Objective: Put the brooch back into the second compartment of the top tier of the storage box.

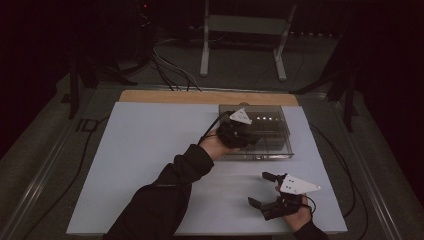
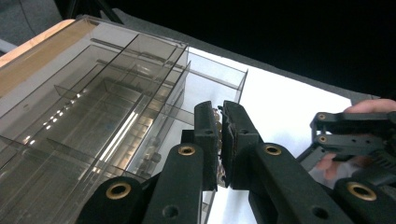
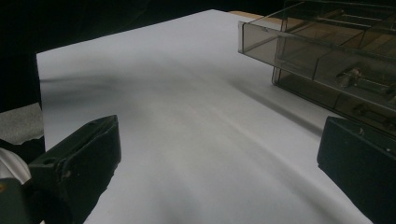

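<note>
Small part pinched at the organiser box

My left gripper [image 2: 220, 140] is clamped on a tiny, light, slippery part [image 2: 218, 113] beside the box [image 1: 280, 131]; my right gripper [image 1: 266, 190] gapes, empty.

Smoky clear organiser box [image 1: 272, 131] on a white table [image 1: 150, 150] (wooden far edge, seemingly tan), black left gripper [image 2: 221, 135].

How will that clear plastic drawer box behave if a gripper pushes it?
The drawer box is likely rigid: thin, flat, clear walls. Probably light, so it may slide on the smooth white sheet rather than tip, being low and wide. One drawer sticks out and may shift.
</note>
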Tool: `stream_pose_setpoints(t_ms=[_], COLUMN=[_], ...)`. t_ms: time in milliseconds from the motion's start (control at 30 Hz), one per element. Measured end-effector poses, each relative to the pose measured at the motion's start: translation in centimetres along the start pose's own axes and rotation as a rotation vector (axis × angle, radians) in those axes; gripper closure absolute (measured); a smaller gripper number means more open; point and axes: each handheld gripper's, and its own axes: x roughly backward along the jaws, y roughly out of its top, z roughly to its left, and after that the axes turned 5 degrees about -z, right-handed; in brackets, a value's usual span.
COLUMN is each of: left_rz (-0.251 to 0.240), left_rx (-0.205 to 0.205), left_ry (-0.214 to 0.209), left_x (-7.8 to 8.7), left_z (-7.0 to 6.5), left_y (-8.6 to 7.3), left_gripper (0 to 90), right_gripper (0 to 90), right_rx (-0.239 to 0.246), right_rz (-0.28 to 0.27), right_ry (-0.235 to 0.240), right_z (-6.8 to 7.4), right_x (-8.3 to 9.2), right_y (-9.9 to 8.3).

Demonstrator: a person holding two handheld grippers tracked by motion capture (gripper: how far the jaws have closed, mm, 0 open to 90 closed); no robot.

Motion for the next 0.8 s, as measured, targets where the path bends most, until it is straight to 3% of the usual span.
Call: stream_pose_setpoints(t_ms=[67, 433, 533, 800], left_rz=[-0.003, 0.000, 0.001, 0.005], left_rx=[0.017, 0.019, 0.034, 0.069], left_ry=[-0.002, 0.031, 0.056, 0.066], left_x=[-0.2, -1.5, -1.8, -2.7], left_z=[0.1, -0.1, 0.0, 0.2], left_y=[-0.1, -0.1, -0.2, -0.5], left_gripper=[86.7, 86.6, 86.6, 86.2], right_gripper=[0.0, 0.0, 0.0, 0.0], right_rx=[-0.004, -0.004, -0.001, -0.009], right_rz=[0.001, 0.001, -0.002, -0.002], right_ry=[0.000, 0.003, 0.004, 0.006], right_z=[0.0, 0.0, 0.0, 0.0], right_x=[0.0, 0.0, 0.0, 0.0], right_y=[0.0, 0.0, 0.0, 0.0])
